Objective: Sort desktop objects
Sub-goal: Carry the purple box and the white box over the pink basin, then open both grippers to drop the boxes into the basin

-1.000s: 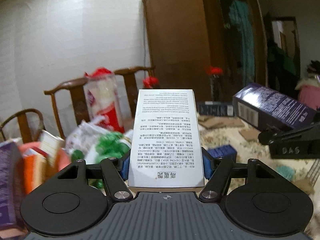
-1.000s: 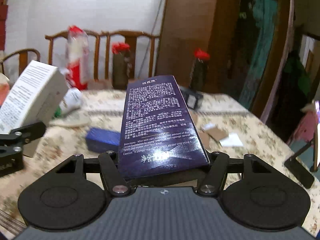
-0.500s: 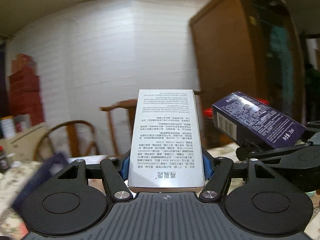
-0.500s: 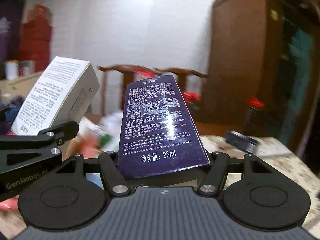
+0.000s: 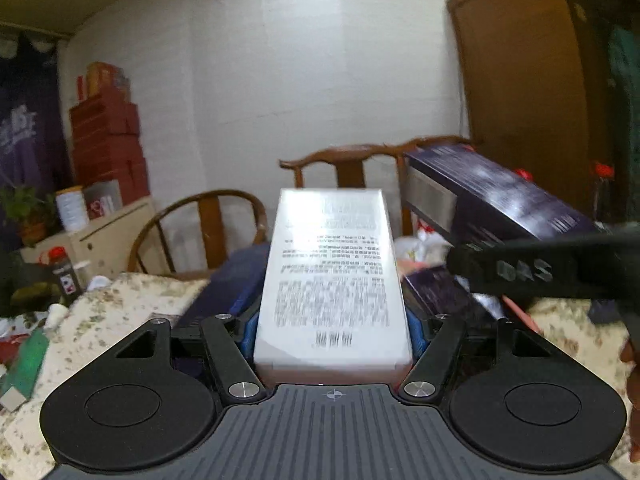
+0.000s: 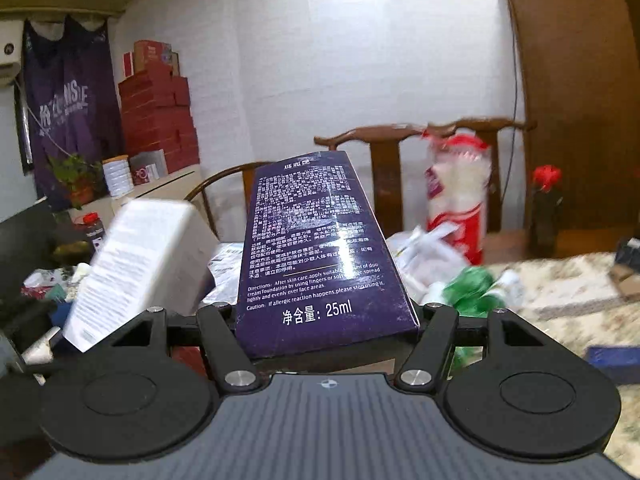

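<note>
- While both boxes ride in the air, the left tool (image 5: 332, 320) has its blue pads clamped on the sides of the white box (image 5: 332, 280), printed face up, long axis pointing away from the camera; its jaws have just widened a touch, yet the box sits between them, held.
- The right tool (image 6: 326, 320) is closed on the dark purple box (image 6: 320, 248), "25ml" label up; grip looks steady, box slightly nose-up.
- From the left wrist view the purple box (image 5: 492, 204) hangs to the right and a bit higher, apart from the white one.
- Step, as I judge it: carrying both to a sorting spot. Do it well by keeping the boxes level, holding them apart so corners don't knock, and choosing a bare patch before lowering.
- Risk: the left grip could slip if those pads ease further.
- The counter (image 6: 560, 280) wears a floral cloth, cluttered: green packet (image 6: 472, 284), red-and-white bag (image 6: 456, 196), a blue box at right.
- Room: white wall, wooden chairs (image 5: 352, 164) behind, stacked red boxes (image 6: 158, 120), brown wardrobe at right.
</note>
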`<state>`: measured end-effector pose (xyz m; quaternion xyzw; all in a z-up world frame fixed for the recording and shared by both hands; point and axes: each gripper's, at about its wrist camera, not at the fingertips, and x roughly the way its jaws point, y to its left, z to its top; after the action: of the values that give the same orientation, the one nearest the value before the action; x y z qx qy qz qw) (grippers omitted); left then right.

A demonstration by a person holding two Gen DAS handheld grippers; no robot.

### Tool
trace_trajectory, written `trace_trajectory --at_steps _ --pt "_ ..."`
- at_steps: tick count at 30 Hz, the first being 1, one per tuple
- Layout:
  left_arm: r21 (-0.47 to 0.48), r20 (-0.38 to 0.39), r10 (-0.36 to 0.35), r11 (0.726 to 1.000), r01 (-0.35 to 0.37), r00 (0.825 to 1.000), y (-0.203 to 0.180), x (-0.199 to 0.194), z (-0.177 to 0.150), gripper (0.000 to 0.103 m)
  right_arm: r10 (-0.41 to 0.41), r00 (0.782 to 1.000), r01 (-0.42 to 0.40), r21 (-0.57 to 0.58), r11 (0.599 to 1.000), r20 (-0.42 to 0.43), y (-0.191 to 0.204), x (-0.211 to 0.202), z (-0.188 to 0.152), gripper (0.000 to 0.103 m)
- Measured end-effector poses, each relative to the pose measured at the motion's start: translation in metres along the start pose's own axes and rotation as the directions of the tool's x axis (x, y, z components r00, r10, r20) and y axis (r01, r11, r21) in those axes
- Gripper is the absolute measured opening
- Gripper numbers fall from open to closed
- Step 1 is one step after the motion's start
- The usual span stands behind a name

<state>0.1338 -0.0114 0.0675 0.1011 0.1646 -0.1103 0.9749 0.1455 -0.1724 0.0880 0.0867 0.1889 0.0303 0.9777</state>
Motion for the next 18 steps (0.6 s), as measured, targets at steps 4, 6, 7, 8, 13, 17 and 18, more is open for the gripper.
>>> trace_trajectory --at_steps 4,6,7,8,13,17,18 --pt "0.05 -0.022 -0.005 0.999 0.006 1.0 -0.003 0.004 -0.015 0.08 0.016 1.0 -0.016 -0.03 0.999 -0.006 0.018 0.009 -0.003 0.069" --pt "0.061 -0.016 0.014 0.998 -0.013 1.0 -0.004 0.004 -0.018 0.085 0.014 1.0 -0.015 -0.044 0.999 -0.003 0.026 0.01 -0.006 0.069" --pt "0.059 -0.013 0.015 0.998 -0.015 1.0 -0.002 0.005 -0.02 0.085 0.011 1.0 -0.011 -0.052 0.999 -0.001 0.03 0.011 -0.007 0.069" --pt "0.055 -0.014 0.015 0.998 -0.014 1.0 -0.002 0.005 -0.021 0.087 0.011 1.0 -0.011 -0.059 0.998 -0.004 0.033 0.012 -0.008 0.069" --pt "0.051 -0.007 0.018 0.999 -0.018 1.0 -0.001 -0.006 -0.024 0.095 -0.003 1.0 0.003 -0.085 0.996 -0.006 0.044 0.014 -0.018 0.071" --pt "0.043 0.017 0.026 0.999 -0.027 1.0 0.001 -0.02 -0.026 0.101 0.001 1.0 -0.002 -0.079 0.997 -0.009 0.041 0.008 -0.015 0.088" --pt "0.037 0.026 0.028 0.999 -0.029 0.999 0.002 -0.025 -0.026 0.103 -0.003 1.0 0.003 -0.082 0.997 0.0 0.041 0.006 -0.016 0.088"
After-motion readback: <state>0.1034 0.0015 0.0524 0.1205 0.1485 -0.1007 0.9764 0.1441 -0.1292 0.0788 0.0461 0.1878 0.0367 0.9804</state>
